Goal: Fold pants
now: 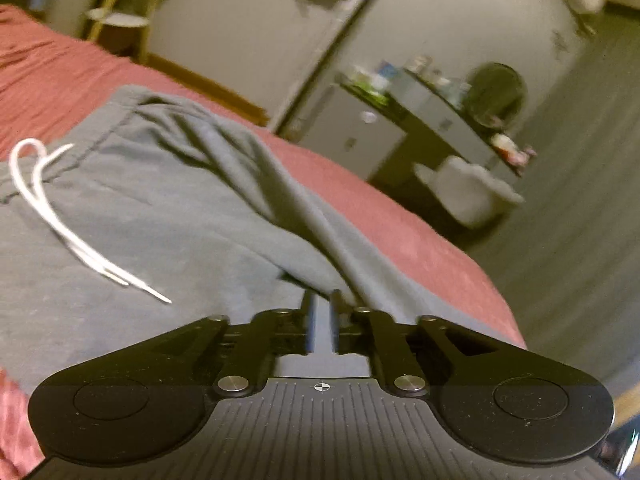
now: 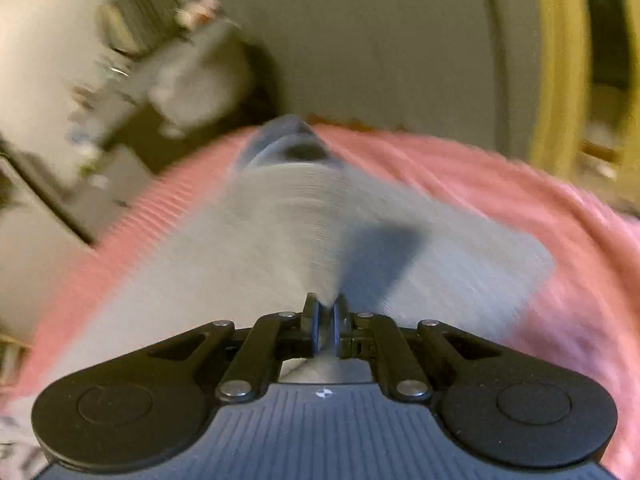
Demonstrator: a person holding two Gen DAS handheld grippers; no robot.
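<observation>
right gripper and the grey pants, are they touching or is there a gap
Touching. The right wrist view shows the right gripper with its fingers closed on a pinched ridge of the grey pants, cloth running straight into the narrow slot between them.

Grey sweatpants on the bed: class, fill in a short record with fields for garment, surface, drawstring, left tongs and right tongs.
garment: grey sweatpants, spread out, creased
surface: red bedspread
drawstring: white drawstring, lying loose on the fabric near the waistband
left tongs: left tongs nearly closed, pinching a fold of the pants
right tongs: right tongs closed on pants fabric; view motion-blurred
background: small white fridge beside the bed
</observation>
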